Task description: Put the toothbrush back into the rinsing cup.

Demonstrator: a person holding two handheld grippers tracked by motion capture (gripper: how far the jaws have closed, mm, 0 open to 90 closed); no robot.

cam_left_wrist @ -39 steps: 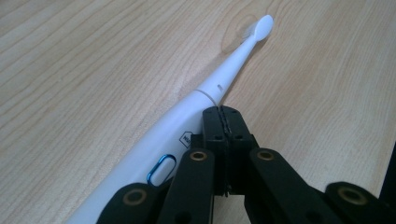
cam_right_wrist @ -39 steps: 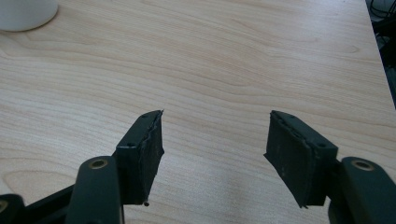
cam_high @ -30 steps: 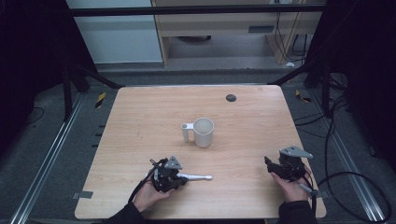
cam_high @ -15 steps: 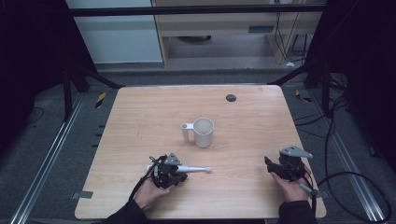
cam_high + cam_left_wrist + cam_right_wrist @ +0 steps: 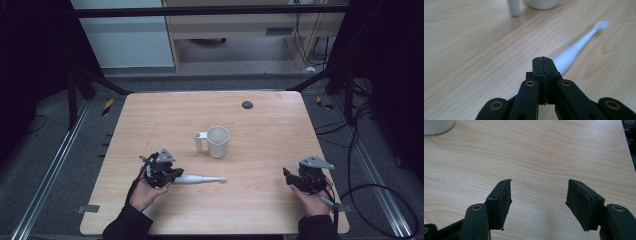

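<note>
1. Toothbrush (image 5: 199,178), white and electric-looking, lies flat in the lower middle of the high view, below the white mug (image 5: 217,141), head pointing right.
2. Left gripper (image 5: 543,72) has its jaws pressed together with no gap; the handle runs out from beneath them, so they appear clenched above it, not around it.
3. Right gripper (image 5: 537,203) rests released at lower right, jaws wide over bare table (image 5: 270,120).
4. Likely light, rigid and smooth, so slippery; the thick handle is the better hold, not the thin neck.
</note>
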